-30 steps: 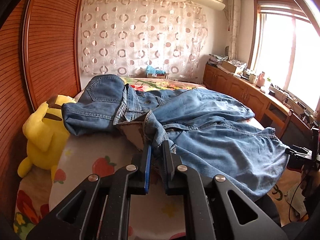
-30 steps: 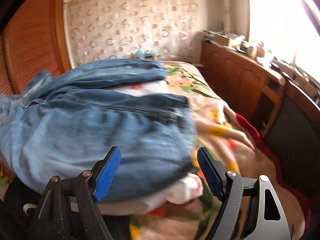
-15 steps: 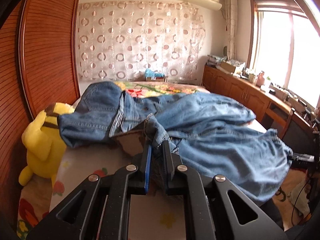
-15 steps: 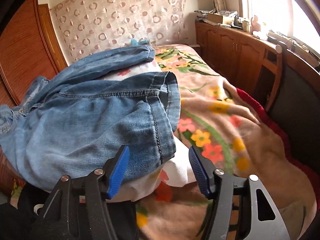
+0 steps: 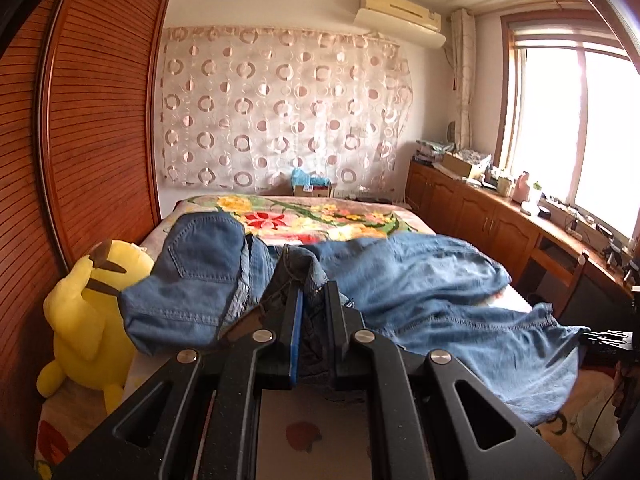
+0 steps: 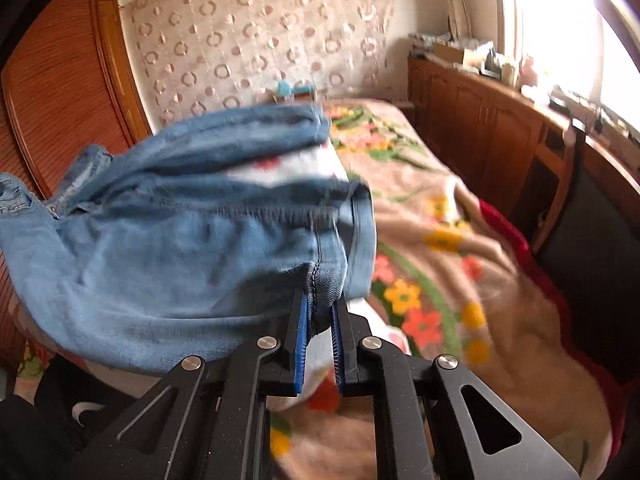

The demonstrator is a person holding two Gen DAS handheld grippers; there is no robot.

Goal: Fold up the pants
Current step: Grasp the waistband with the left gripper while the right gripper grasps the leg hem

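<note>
1. Two grips are holding the jeans [image 5: 420,280] at once: the left gripper [image 5: 310,312] is clamping bunched denim at the waistband end, and the right gripper [image 6: 320,304] is pinching a leg hem, jaws closed on cloth in both views.
2. The jeans are lying across the bed [image 5: 320,216], rumpled, with the bulk spreading forward and to the right of the left jaws, and forward and to the left of the right jaws.
3. The long axis is running roughly from one pair of jaws to the other, waistband to hem, so the cloth between them is sagging rather than pulled taut.
4. The second leg is lying farther ahead of the right jaws, its hem apart from the pinched one; the legs are not yet stacked.
5. The right gripper is sitting nearer that loose leg, so I judge it is the one to carry its hem forward onto it.
6. A yellow plush [image 5: 88,312] is sitting left of the left jaws, beside the waistband, close enough to snag a sweep.
</note>
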